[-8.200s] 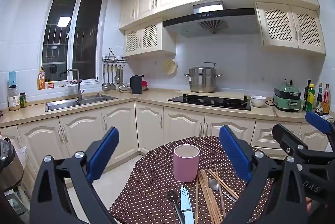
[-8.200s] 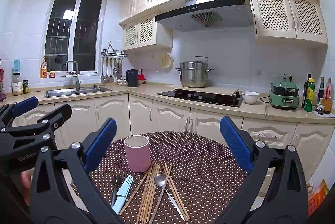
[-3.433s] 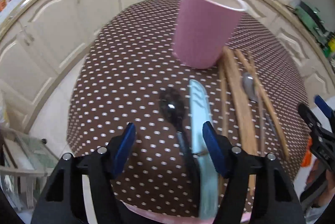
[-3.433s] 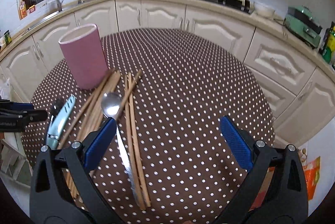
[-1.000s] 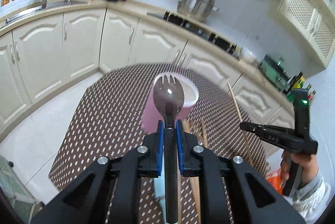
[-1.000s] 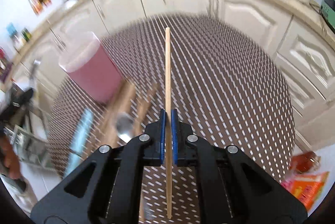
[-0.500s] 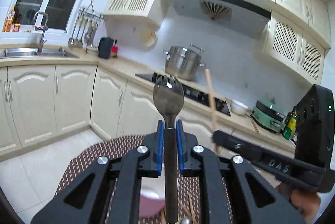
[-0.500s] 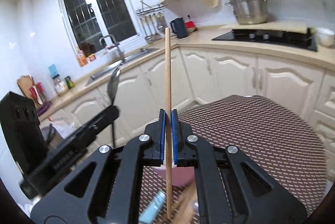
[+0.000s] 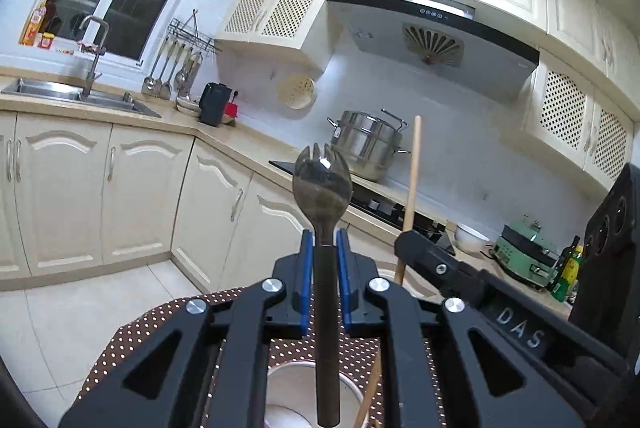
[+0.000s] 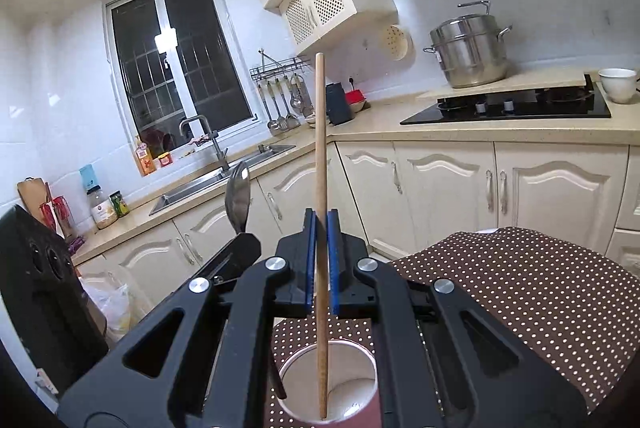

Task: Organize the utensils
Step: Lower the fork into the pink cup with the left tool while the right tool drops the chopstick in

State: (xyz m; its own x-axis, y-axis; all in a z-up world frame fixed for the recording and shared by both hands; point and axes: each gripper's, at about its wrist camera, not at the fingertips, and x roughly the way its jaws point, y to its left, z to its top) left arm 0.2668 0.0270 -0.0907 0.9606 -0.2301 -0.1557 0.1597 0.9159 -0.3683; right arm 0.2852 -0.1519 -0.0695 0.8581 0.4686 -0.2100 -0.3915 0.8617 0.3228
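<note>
— What do our claws look like?
— Our left claw (image 9: 323,248) has matte black skeletal arms with triangular cut-outs, round silver screws, and blue pads (image 9: 306,280). Our right claw (image 10: 321,228) is built the same.
— Any markings?
— White letters "DAS" on the right one's black arm, seen from the left.

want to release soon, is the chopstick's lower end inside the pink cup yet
Yes: the chopstick, upright in the right claw, dips below the pink cup rim.
</note>
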